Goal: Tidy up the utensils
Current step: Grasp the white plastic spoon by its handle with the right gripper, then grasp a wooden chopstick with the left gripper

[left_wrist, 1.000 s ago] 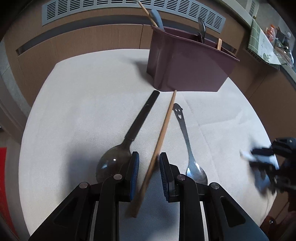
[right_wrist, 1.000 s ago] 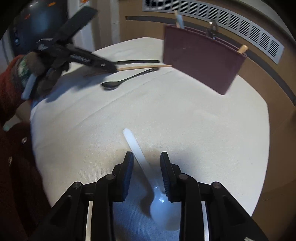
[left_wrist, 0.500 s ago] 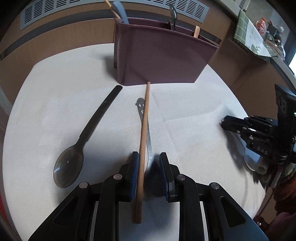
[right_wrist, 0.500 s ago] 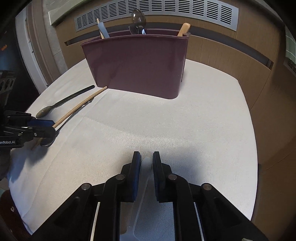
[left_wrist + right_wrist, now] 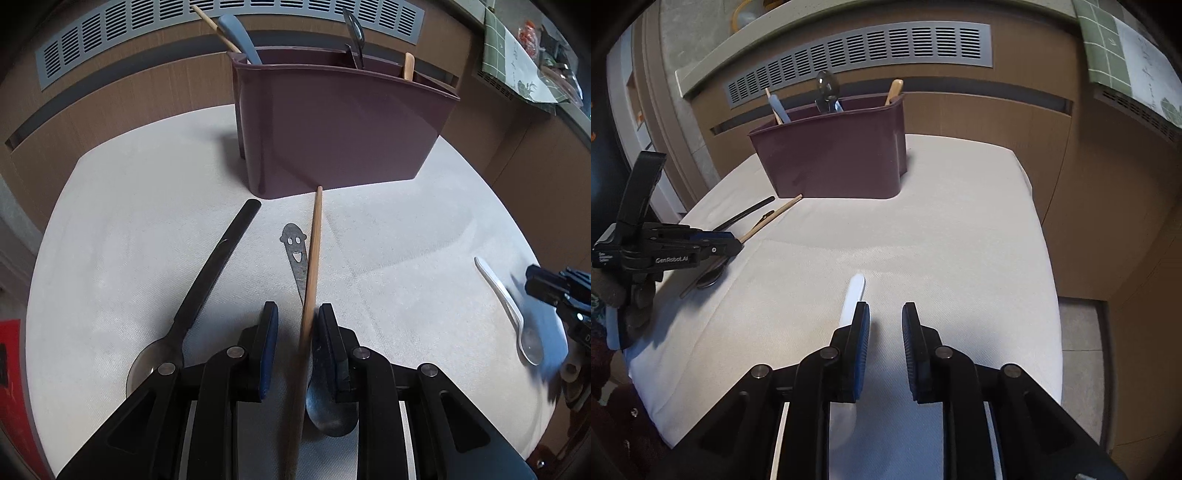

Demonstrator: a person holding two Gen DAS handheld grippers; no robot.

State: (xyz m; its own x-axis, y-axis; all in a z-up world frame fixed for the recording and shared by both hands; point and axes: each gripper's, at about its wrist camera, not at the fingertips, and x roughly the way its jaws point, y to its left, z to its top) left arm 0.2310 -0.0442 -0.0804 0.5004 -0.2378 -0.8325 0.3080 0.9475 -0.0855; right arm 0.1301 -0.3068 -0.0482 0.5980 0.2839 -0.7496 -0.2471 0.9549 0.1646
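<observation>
White spoon (image 5: pixel 854 295) beside R gripper (image 5: pixel 885 317), jaws reopening, empty; L gripper (image 5: pixel 295 321) jaws parted round chopstick (image 5: pixel 312 258).

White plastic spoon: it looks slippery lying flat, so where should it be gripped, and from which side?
Take the white plastic spoon mid-handle, from above, closing across its narrow width. It lies flat on the tablecloth, so only its thin edges are free; the straight handle probably seats better in a grip than the rounded bowl.
</observation>
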